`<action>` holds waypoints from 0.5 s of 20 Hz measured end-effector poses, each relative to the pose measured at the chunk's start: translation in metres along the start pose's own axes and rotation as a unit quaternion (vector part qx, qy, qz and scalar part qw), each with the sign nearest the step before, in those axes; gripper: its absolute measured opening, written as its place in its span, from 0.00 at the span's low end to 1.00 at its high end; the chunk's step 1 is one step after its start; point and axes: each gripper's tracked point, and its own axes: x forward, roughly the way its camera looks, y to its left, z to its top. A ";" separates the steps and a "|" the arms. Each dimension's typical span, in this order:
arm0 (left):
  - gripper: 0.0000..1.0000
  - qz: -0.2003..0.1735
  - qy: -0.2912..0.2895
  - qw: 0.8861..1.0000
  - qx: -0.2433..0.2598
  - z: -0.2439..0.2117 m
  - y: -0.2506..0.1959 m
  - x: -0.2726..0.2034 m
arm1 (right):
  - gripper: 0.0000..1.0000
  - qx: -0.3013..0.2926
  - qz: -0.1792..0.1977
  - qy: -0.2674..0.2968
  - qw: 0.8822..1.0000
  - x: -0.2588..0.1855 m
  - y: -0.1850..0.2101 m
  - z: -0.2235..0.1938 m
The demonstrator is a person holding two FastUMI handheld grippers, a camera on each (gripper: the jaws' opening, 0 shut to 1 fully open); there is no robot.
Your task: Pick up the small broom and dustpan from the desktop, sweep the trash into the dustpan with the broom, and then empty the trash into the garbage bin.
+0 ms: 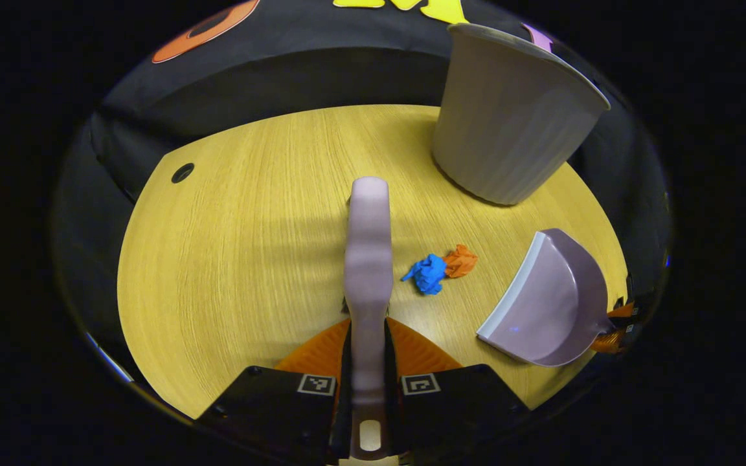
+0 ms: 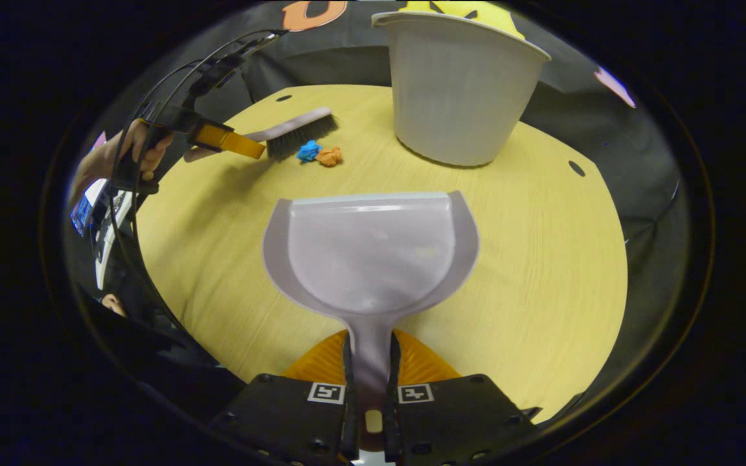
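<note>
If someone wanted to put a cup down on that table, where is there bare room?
The widest bare stretch of table lies on the broom's far side from the paper balls, toward the small hole. It is crowded between the bin, the balls and the dustpan.

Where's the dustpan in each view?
Left gripper view: dustpan at right, lifted off the table beside the blue and orange paper scraps.
Right gripper view: dustpan at centre, its handle clamped in the right gripper.
Shared landmark: the grey bin, standing behind the dustpan.
</note>
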 end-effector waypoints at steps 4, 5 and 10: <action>0.23 -0.034 0.008 0.999 0.023 0.002 -0.033 0.003 | 0.14 -0.004 0.003 0.002 1.000 -0.006 0.005 0.002; 0.23 -0.040 0.010 0.999 0.034 0.001 -0.037 0.005 | 0.14 -0.005 0.003 0.004 1.000 -0.006 0.005 0.003; 0.23 -0.085 0.018 0.990 0.112 -0.007 -0.070 0.003 | 0.15 -0.007 0.002 0.008 1.000 0.001 0.004 -0.002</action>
